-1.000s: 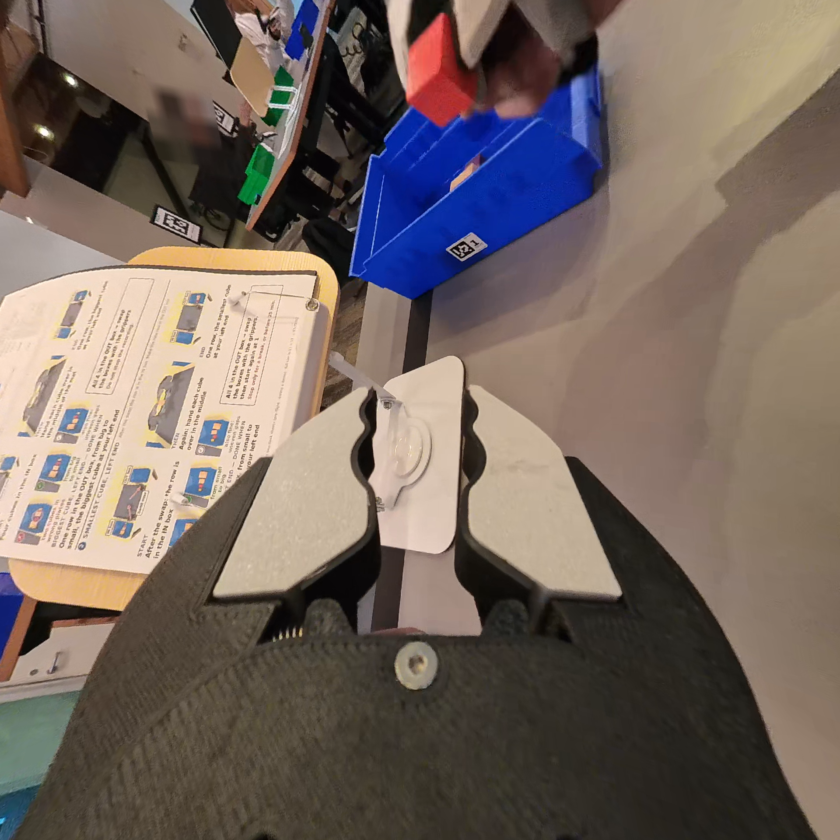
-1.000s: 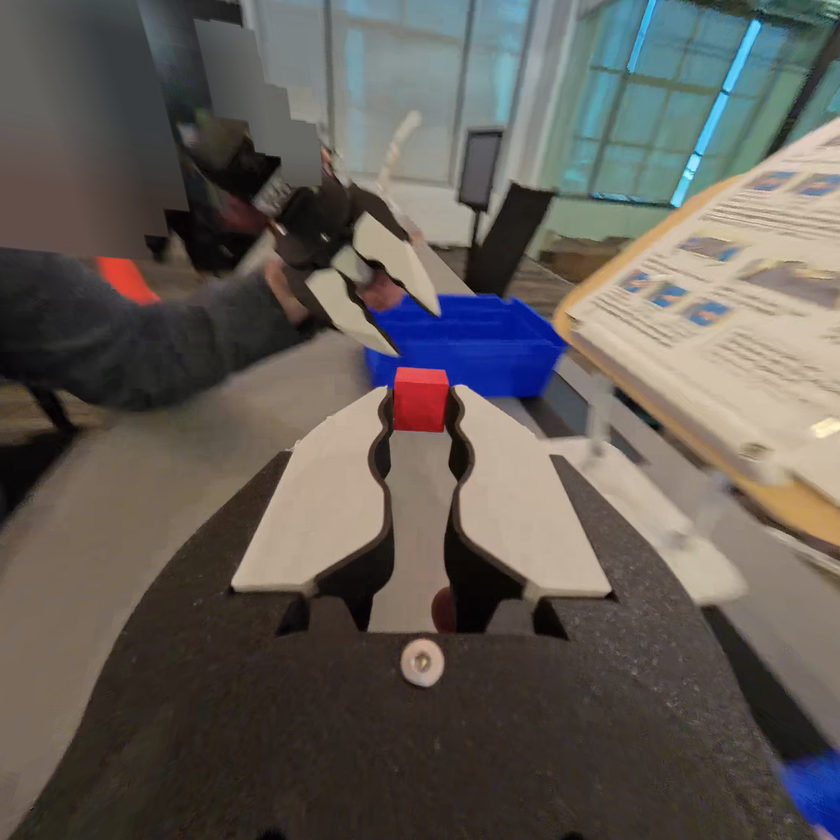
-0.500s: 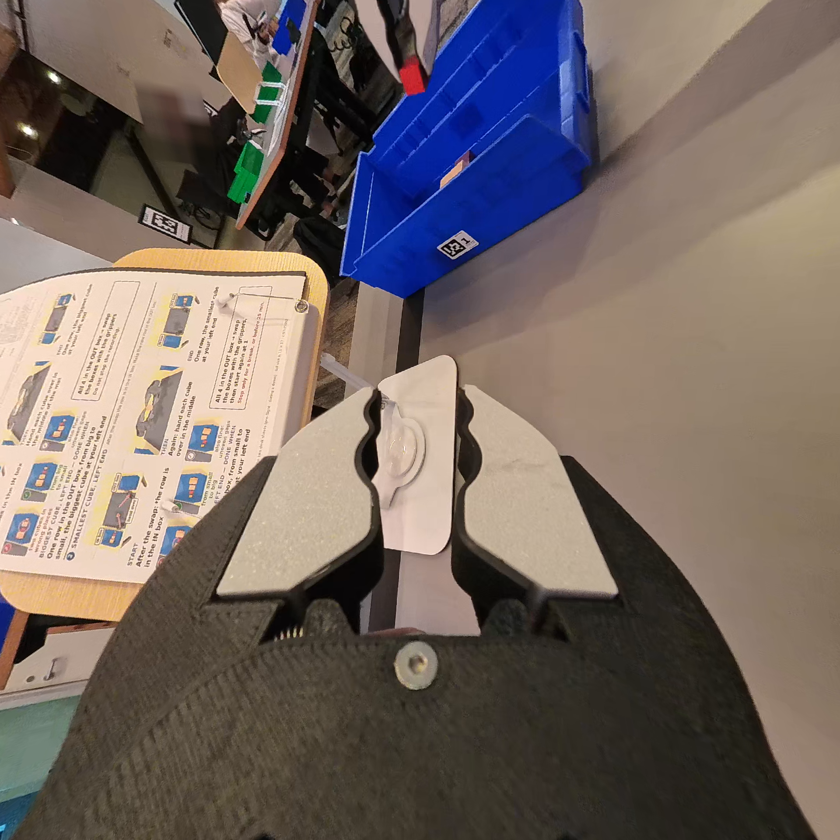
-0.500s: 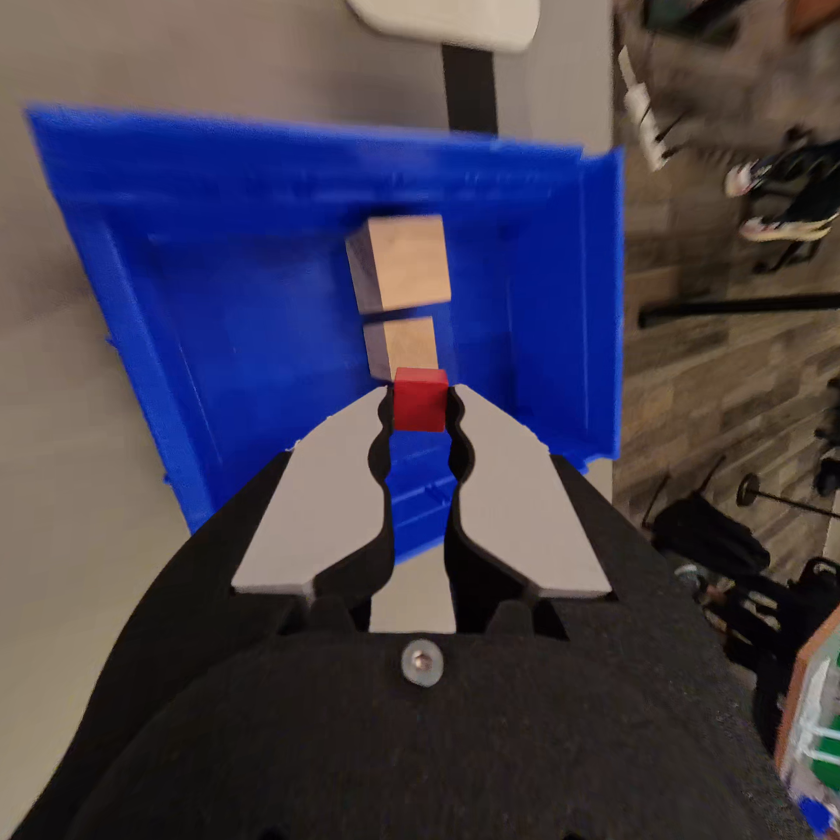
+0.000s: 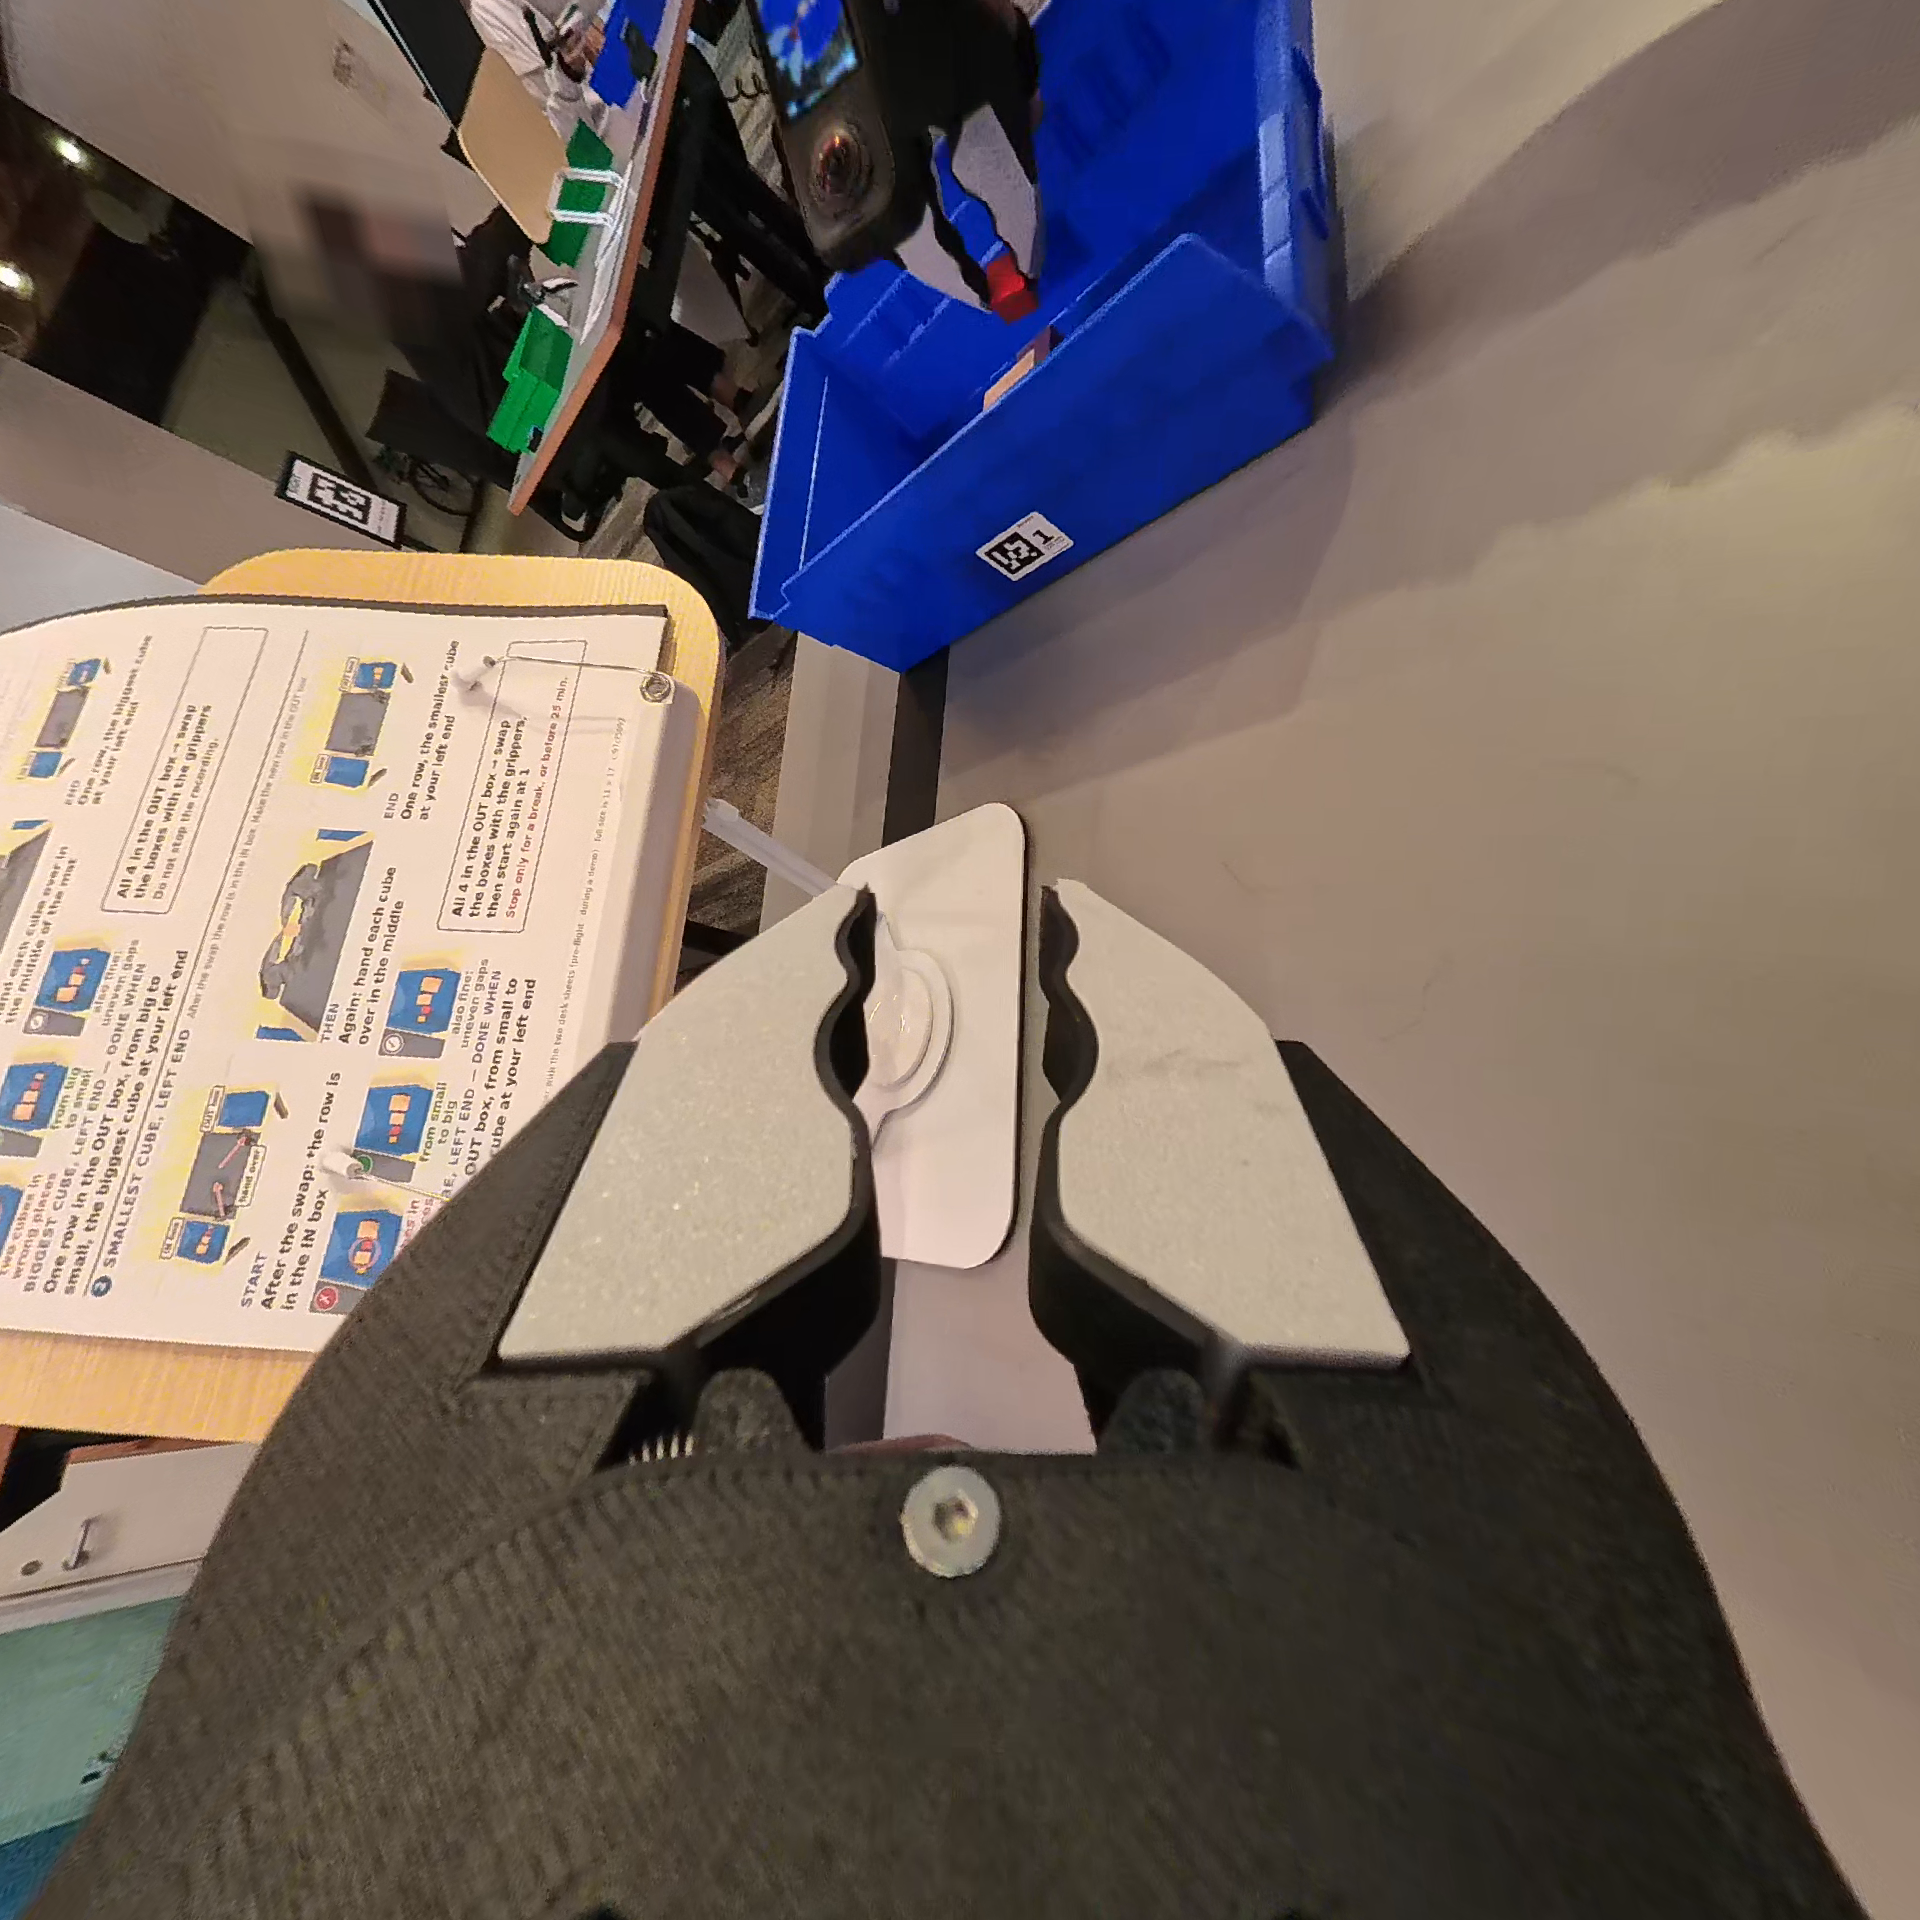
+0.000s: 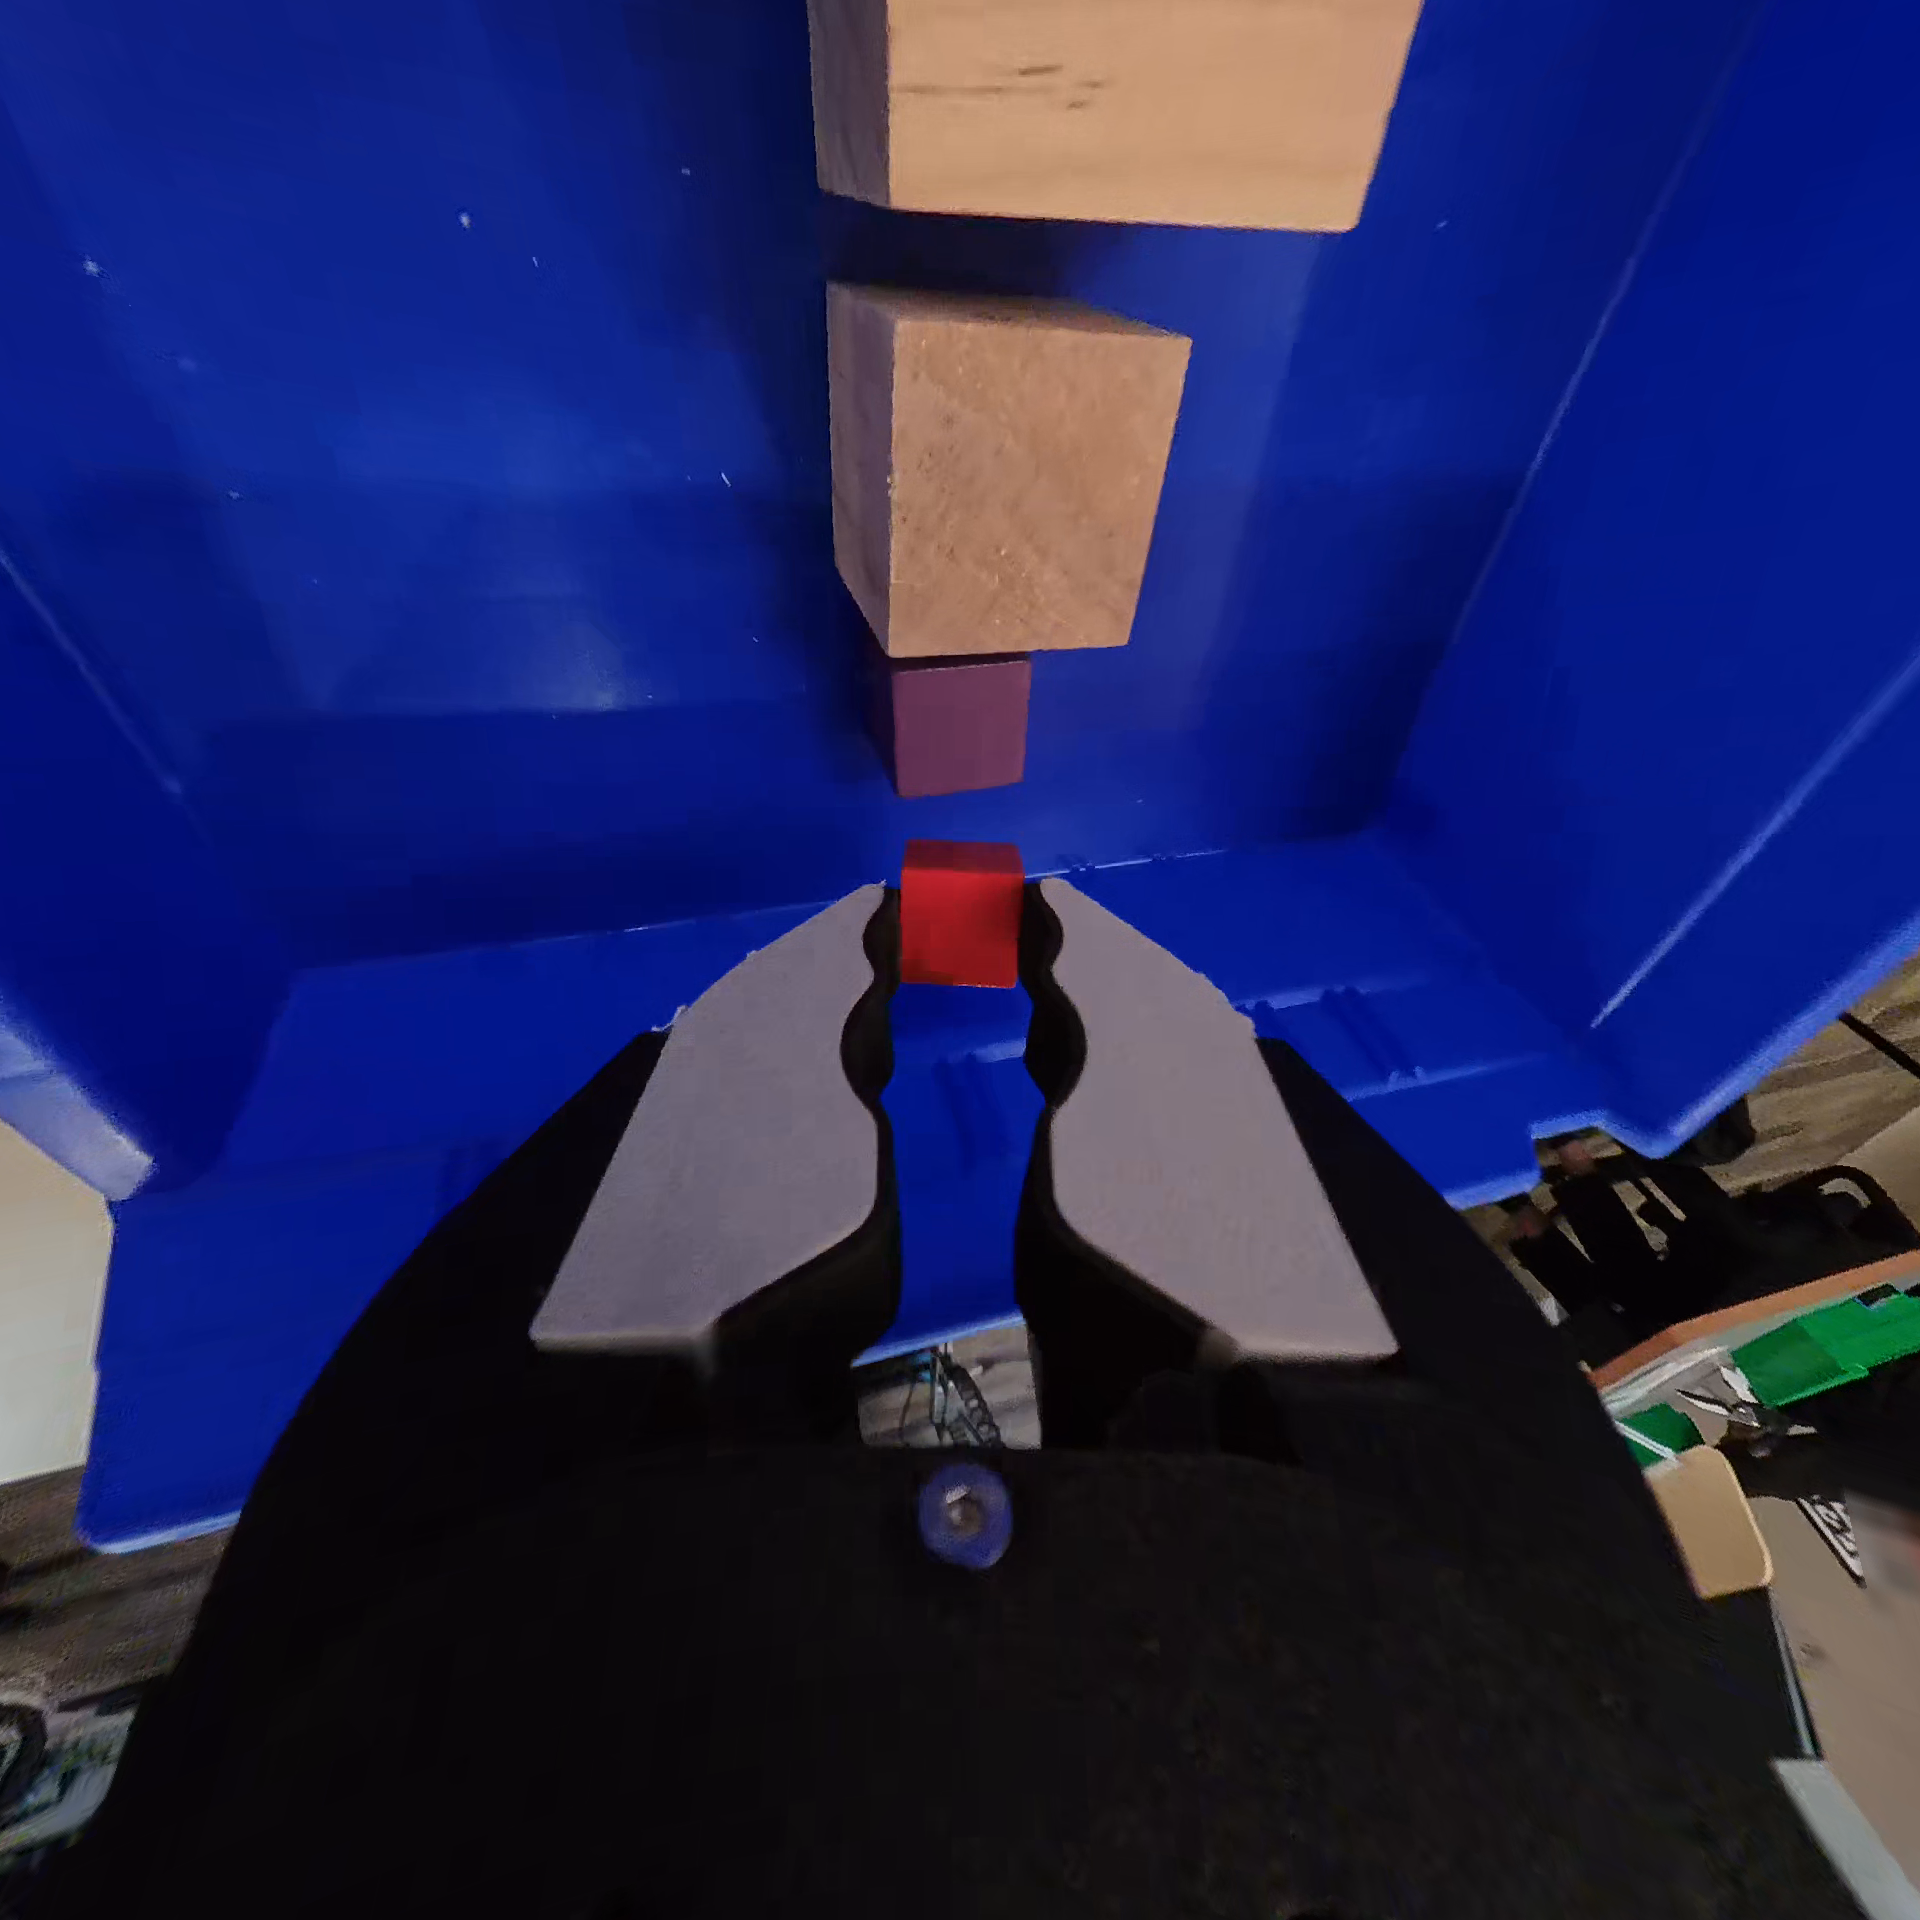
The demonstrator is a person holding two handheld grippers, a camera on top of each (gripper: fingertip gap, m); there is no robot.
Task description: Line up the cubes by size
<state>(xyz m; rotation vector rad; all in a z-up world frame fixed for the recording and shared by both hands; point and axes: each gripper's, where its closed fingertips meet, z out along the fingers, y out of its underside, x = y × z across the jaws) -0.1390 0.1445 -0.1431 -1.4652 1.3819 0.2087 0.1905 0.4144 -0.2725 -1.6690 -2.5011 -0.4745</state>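
1. Pinching a small red wooden cube (image 6: pixel 958 914) between its two grey fingertip pads, the right gripper (image 6: pixel 958 906) reaches down into a blue plastic bin (image 6: pixel 416 520); both pads press on the cube's sides.
2. Inside the bin, three more cubes sit in a row leading away from the red one: a small dark purple cube (image 6: pixel 951 725) nearest, then a medium plain wooden cube (image 6: pixel 1013 473) touching it, then a large plain wooden cube (image 6: pixel 1101 104) cut off by the top edge.
3. The red cube lines up with that row, just short of the purple cube, with a narrow gap between them.
4. The left gripper (image 5: pixel 951 896) hovers well apart from the bin, over a grey tabletop (image 5: pixel 1507 831). Its fingers stand spread, gripping nothing.
5. Under the left gripper's fingers lies a flat white plastic tag (image 5: pixel 966 1039) on the table.
6. To the left stands a light wooden board (image 5: pixel 686 644) carrying a printed instruction sheet (image 5: pixel 312 935).
7. From the left view, the bin sits at the table's far edge, with the right gripper and red cube inside it.
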